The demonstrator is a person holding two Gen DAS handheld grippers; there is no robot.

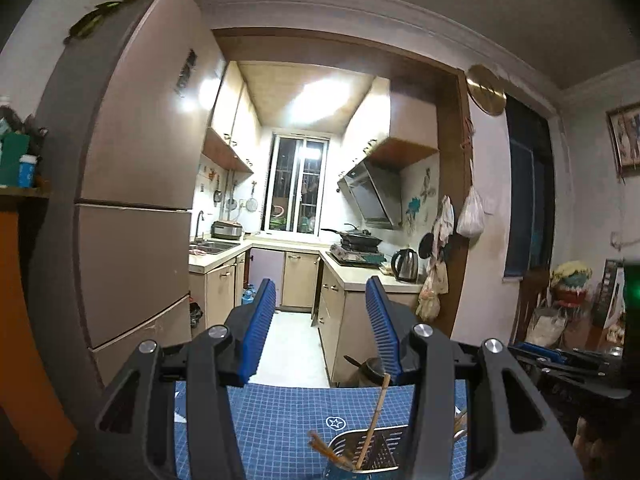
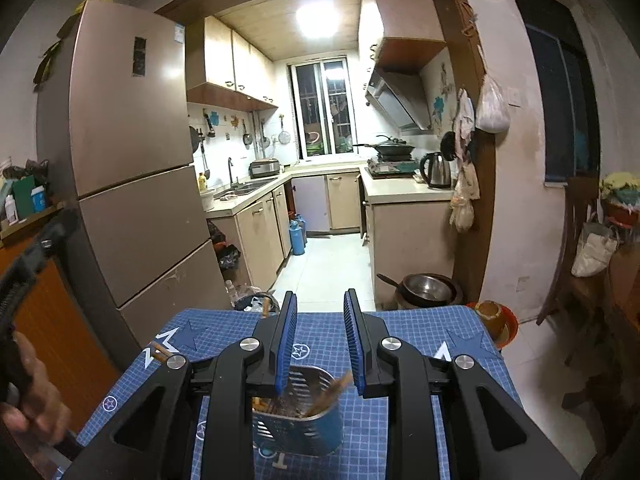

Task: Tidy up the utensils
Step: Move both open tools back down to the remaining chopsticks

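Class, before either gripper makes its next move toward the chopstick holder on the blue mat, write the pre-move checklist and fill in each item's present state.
1. Metal chopstick holder upright on the blue grid mat: ok.
2. Right gripper open and empty above the holder: ok.
3. Left gripper open and empty: ok.
4. Chopsticks already in the holder: ok.
5. Stray chopsticks lying on the mat's left side, still to collect: not ok.
6. How many chopsticks remain outside: cannot tell.
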